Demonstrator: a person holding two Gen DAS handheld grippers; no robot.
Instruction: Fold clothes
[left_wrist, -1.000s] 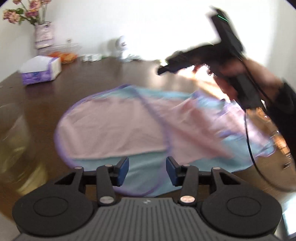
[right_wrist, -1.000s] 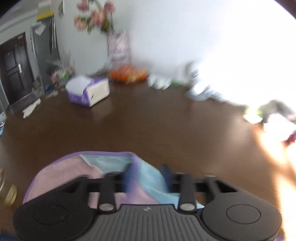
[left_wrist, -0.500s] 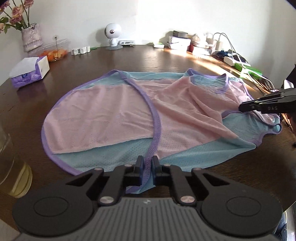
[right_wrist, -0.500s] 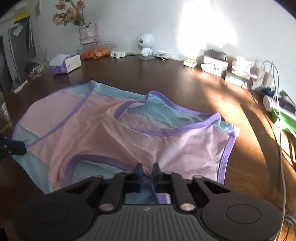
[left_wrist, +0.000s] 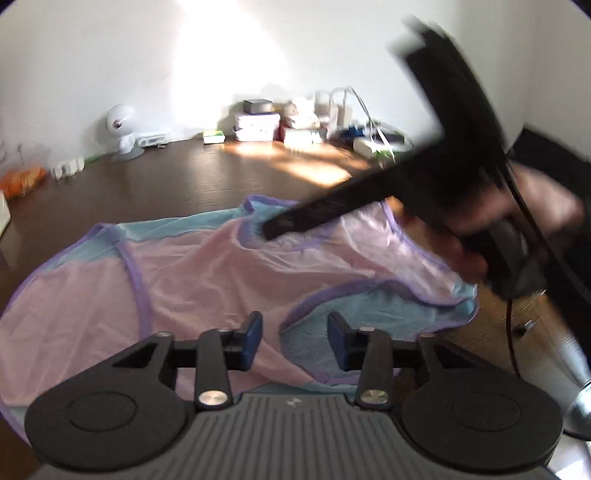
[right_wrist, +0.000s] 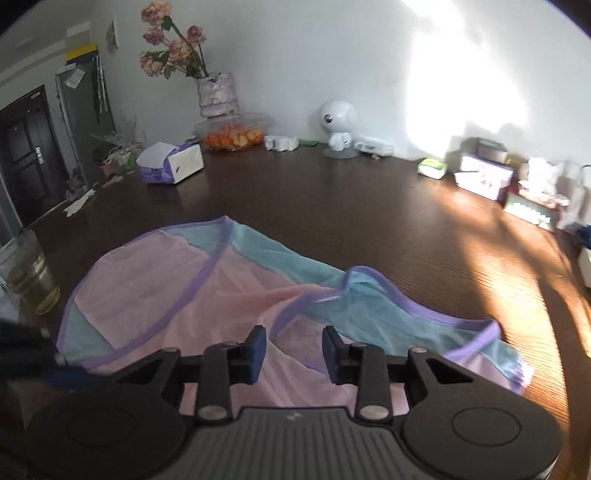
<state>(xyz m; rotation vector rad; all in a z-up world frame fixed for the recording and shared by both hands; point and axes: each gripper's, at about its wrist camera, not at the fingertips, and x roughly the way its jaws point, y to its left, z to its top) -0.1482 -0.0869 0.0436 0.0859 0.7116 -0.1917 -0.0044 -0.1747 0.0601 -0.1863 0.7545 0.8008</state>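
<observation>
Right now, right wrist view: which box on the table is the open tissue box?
The purple and white tissue box at far left, near the flower vase, with a white tissue sticking out of its top. The boxes at right show no tissue.

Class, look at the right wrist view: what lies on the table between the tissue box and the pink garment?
Nothing: between the tissue box and the garment only bare dark table shows, in the right wrist view.

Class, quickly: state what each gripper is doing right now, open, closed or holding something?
Left gripper: open, holding nothing, above the pink and blue purple-trimmed mesh garment.
Right gripper: open, holding nothing, over the same garment.
</observation>
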